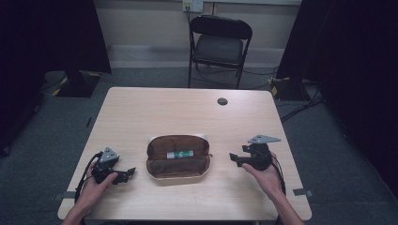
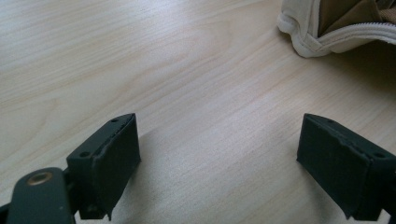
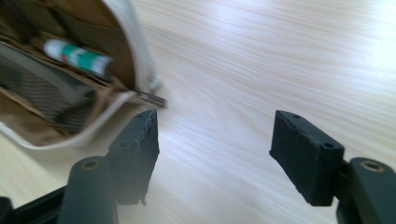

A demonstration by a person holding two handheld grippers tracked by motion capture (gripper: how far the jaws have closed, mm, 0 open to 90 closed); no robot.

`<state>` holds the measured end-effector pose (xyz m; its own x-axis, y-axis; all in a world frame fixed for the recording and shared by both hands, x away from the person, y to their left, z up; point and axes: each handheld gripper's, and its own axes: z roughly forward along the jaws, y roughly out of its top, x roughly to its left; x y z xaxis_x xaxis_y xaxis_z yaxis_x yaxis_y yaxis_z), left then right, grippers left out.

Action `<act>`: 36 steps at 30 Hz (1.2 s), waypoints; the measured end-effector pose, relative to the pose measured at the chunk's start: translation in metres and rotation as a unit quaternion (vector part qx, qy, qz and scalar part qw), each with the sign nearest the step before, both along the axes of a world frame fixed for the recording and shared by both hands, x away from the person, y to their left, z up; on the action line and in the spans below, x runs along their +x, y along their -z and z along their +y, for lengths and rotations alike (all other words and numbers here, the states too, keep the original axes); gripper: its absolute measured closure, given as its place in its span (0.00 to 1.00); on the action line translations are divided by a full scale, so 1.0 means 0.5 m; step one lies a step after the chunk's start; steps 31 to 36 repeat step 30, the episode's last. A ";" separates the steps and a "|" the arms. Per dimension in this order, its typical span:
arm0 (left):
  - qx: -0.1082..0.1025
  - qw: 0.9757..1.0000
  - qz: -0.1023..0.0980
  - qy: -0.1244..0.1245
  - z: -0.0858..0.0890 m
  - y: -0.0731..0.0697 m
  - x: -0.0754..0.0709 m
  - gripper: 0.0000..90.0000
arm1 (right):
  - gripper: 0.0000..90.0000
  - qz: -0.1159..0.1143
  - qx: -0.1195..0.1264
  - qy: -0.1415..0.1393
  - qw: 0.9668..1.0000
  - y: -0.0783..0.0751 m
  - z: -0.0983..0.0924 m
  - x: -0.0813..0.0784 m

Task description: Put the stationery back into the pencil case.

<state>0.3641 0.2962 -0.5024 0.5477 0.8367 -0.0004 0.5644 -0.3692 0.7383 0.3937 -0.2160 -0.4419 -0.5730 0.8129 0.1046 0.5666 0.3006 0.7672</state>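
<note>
An open pencil pouch [image 1: 178, 172], cream outside and brown inside, lies in the middle of the wooden table [image 1: 187, 112]. A white and green glue stick [image 1: 180, 154] lies inside it. My left gripper [image 1: 129, 172] rests on the table to the pouch's left, open and empty, pointing at the pouch. In the left gripper view its jaws [image 2: 219, 163] stand wide over bare wood, with the pouch's cream corner [image 2: 322, 32] ahead. My right gripper [image 1: 233, 158] is just right of the pouch, open and empty. In the right gripper view [image 3: 215, 149] the glue stick [image 3: 77, 57] and zipper pull [image 3: 152, 97] lie close ahead.
A black folding chair [image 1: 219, 47] stands beyond the table's far edge. A dark round cable hole [image 1: 222, 101] sits near the table's far side. Black curtains hang at both sides of the room, and cables run over the grey floor.
</note>
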 end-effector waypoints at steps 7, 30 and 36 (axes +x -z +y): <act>0.000 1.000 0.000 0.000 0.000 0.000 0.000 0.14 | 0.22 0.004 -0.014 0.038 0.999 0.022 -0.064 0.005; 0.003 1.000 0.001 0.001 0.001 0.000 0.000 0.14 | 0.15 -0.005 -0.068 0.132 0.989 0.116 -0.158 0.009; 0.003 1.000 0.001 0.001 0.001 0.000 0.000 0.14 | 0.15 -0.005 -0.068 0.132 0.989 0.116 -0.158 0.009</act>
